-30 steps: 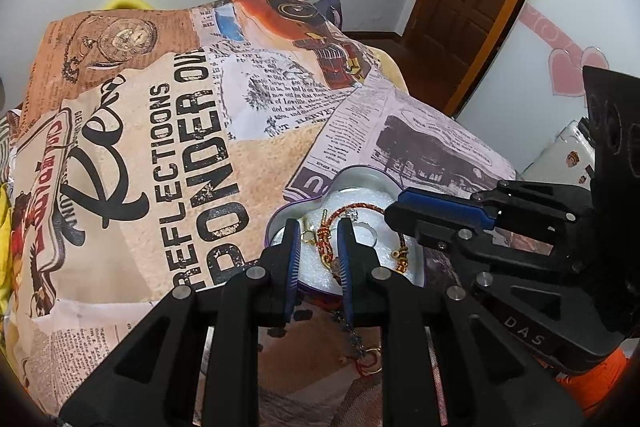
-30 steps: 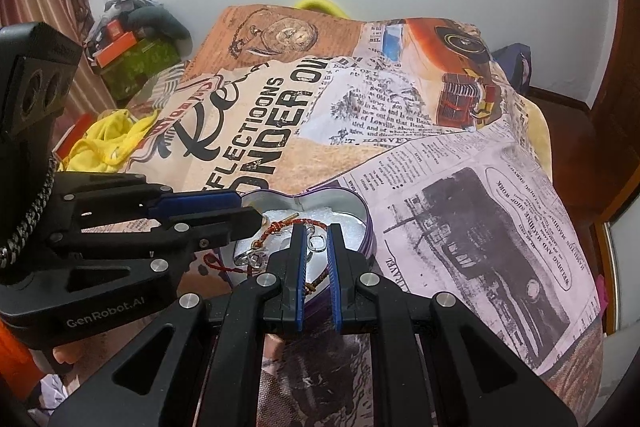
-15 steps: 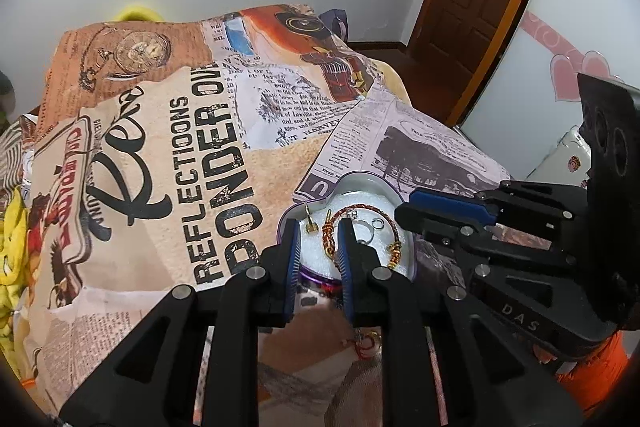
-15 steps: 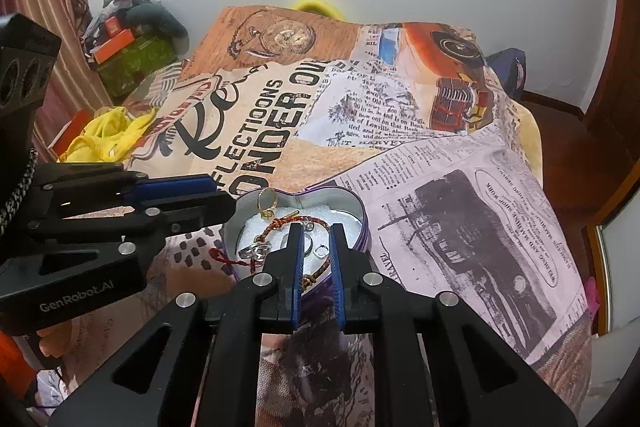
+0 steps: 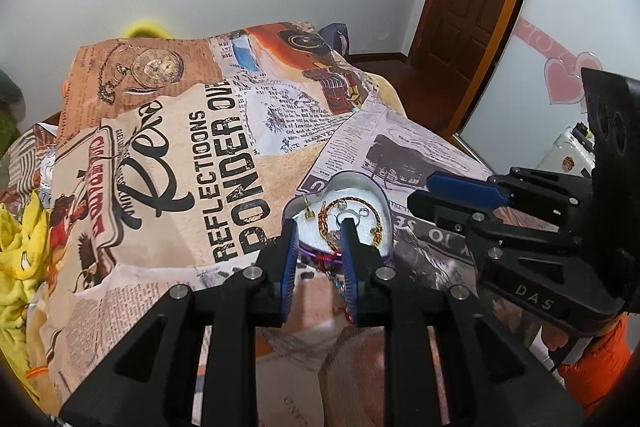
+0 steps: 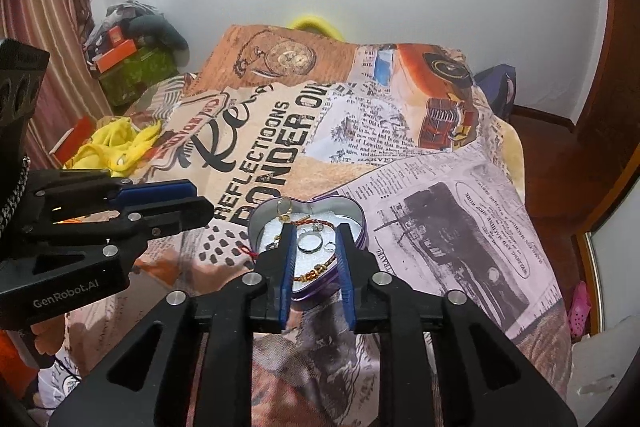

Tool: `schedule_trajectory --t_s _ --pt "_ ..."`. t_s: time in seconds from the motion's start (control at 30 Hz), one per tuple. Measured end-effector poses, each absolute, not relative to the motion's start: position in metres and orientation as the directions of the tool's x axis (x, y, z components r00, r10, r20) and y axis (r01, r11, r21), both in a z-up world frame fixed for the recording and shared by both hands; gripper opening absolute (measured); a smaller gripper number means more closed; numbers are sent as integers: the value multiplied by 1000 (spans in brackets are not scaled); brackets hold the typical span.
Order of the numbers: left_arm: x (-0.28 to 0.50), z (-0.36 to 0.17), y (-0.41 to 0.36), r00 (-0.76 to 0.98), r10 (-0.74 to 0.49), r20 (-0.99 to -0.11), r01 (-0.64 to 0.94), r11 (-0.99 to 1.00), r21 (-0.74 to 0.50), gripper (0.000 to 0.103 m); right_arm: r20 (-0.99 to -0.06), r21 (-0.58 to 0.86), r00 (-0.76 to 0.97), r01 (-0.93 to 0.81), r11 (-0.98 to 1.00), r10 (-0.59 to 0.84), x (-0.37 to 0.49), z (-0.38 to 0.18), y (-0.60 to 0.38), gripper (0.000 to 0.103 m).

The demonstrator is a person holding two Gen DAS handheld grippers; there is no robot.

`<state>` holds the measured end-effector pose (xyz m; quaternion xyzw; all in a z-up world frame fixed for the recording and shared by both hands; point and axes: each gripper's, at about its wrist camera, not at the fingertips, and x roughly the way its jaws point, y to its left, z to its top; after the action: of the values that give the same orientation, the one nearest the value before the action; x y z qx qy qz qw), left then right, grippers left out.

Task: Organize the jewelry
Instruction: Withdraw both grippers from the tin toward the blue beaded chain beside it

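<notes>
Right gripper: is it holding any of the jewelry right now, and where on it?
No. The right gripper holds nothing: its fingers are opening, nothing between them. The braided bracelet and silver ring lie in the heart-shaped tin.

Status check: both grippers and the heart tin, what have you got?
Left gripper and right gripper both opening, nothing held. Heart tin on the bedspread, bracelet and rings inside. Red thread trails over the rim.

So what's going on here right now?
A person holds both grippers above a heart-shaped tin on the printed bedspread. A braided bracelet and silver ring lie inside. The left gripper and right gripper are opening, and neither grips anything.
</notes>
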<state>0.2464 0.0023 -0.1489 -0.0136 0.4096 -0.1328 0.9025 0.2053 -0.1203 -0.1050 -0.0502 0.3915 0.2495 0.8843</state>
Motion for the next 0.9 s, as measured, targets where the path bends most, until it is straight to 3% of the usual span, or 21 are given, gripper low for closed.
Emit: schedule_trajectory --t_s 0.07,0.17,0.5,0.9 --pt "239 -146 3 637 -246 -731 226 966 -129 30 -710 101 578 -481 871 402 200 -101 -120 27" --pt "228 -142 6 644 -239 -727 221 968 -122 31 -701 97 589 -479 872 402 192 -97 -121 35" --pt "208 -155 17 613 -218 -759 192 973 -125 32 -723 96 568 -481 871 393 175 -106 -119 35" --pt "203 -196 29 538 -217 -814 156 975 -157 32 -813 98 448 -525 845 373 166 -158 -97 35"
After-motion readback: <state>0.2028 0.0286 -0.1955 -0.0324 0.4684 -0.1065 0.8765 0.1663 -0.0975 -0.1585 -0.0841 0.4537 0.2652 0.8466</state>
